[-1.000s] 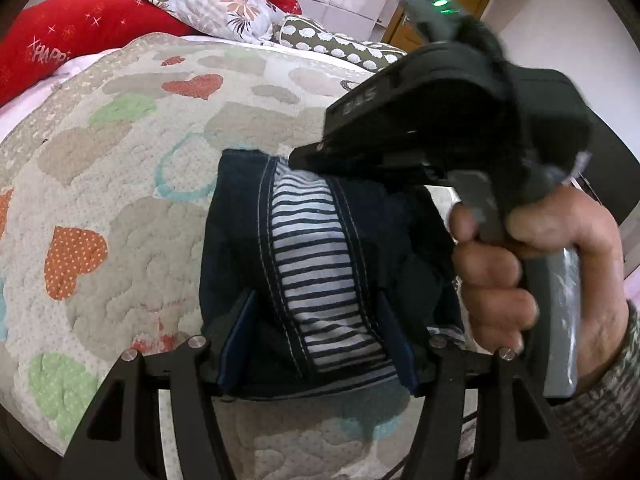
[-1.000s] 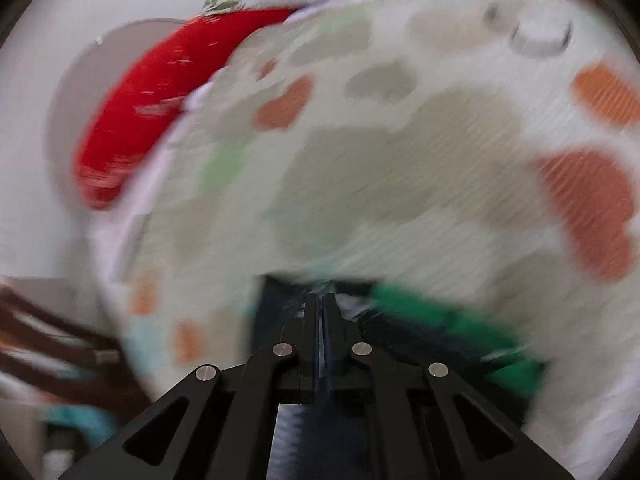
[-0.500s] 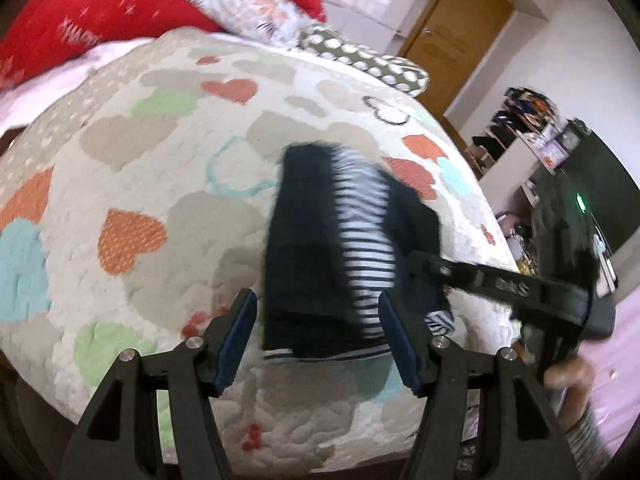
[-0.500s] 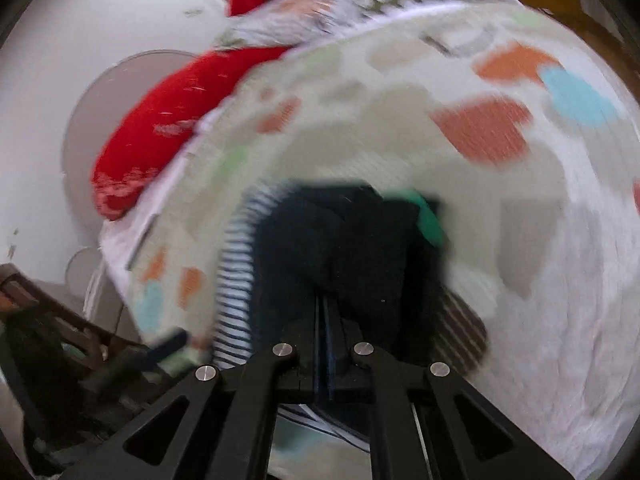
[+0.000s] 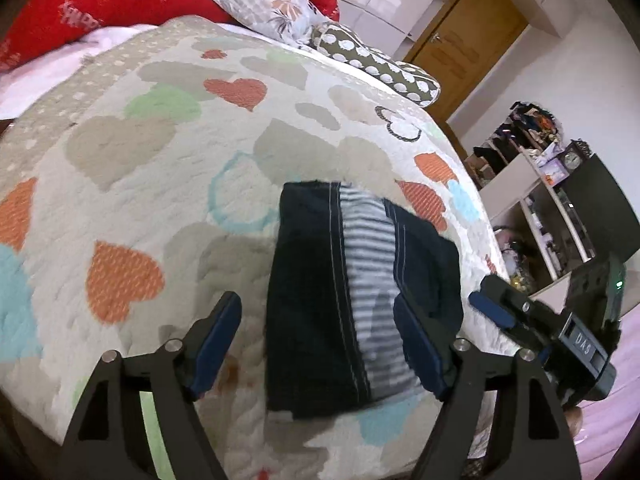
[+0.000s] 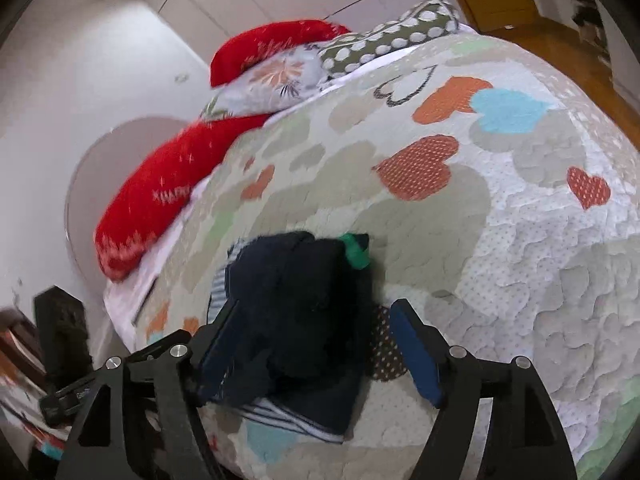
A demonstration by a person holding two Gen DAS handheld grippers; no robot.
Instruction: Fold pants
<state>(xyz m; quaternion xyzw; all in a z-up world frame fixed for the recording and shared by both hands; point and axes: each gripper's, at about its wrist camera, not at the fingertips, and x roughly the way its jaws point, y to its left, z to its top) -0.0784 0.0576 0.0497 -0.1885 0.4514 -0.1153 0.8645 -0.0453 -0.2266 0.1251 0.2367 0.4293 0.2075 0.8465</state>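
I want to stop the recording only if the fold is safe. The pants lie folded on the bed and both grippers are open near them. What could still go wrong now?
1. The folded pants lie close to the near edge of the quilt; a nudge might push them off.
2. The left gripper and right gripper, jaws just opened, frame the bundle; withdrawing could snag cloth.
3. In the right wrist view the top layer looks rumpled; it might unfold.
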